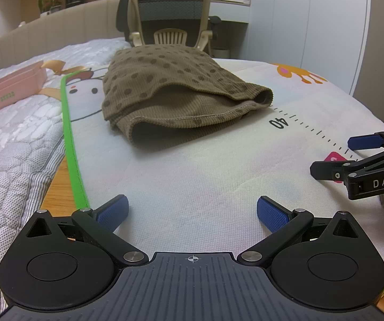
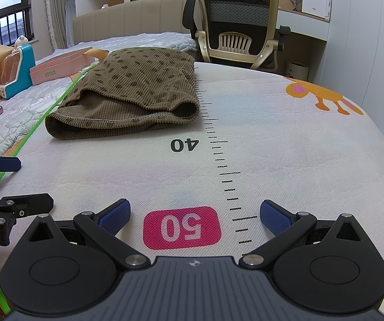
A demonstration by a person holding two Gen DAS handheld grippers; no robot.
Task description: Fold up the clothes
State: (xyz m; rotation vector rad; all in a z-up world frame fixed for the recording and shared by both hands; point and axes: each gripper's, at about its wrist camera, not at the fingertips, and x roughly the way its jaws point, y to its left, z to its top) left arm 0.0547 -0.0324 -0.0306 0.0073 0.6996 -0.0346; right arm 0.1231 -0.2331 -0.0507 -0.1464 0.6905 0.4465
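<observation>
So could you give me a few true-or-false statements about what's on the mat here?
1. The brown dotted garment lies folded on the mat. True.
2. The left hand-held gripper grips the garment. False: it is open, holding nothing.
3. The right hand-held gripper is open above a pink "50" label. True.
4. The pink box sits on the garment. False: it lies beside it, off the mat.

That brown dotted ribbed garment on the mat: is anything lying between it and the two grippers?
Nothing visible does. Only bare white printed mat, with its ruler marks, lies between the brown dotted ribbed garment and the open left gripper and open right gripper. The pink box sits off to the side.
</observation>
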